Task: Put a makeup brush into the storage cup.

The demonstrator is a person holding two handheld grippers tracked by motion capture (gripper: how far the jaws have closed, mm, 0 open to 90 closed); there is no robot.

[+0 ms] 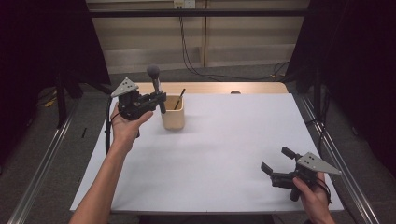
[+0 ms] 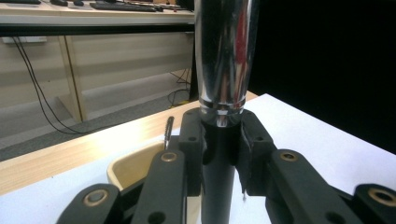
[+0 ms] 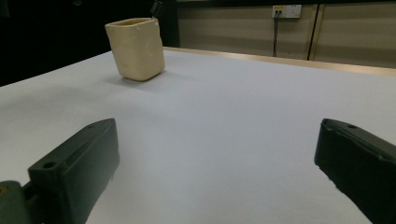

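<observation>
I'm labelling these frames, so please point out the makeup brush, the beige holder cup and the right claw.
makeup brush (image 1: pixel 153 72), high view, on its fluffy dark head.
beige holder cup (image 1: pixel 173 120), high view, on its front wall.
right claw (image 1: pixel 274 160), high view, midway between its open fingertips.

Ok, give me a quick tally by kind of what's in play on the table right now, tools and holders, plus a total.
Makeup brush, upright in the left gripper: 1
Thin dark tool leaning in the cup: 1
Beige cup: 1
Total: 3
The right gripper holds nothing.
</observation>
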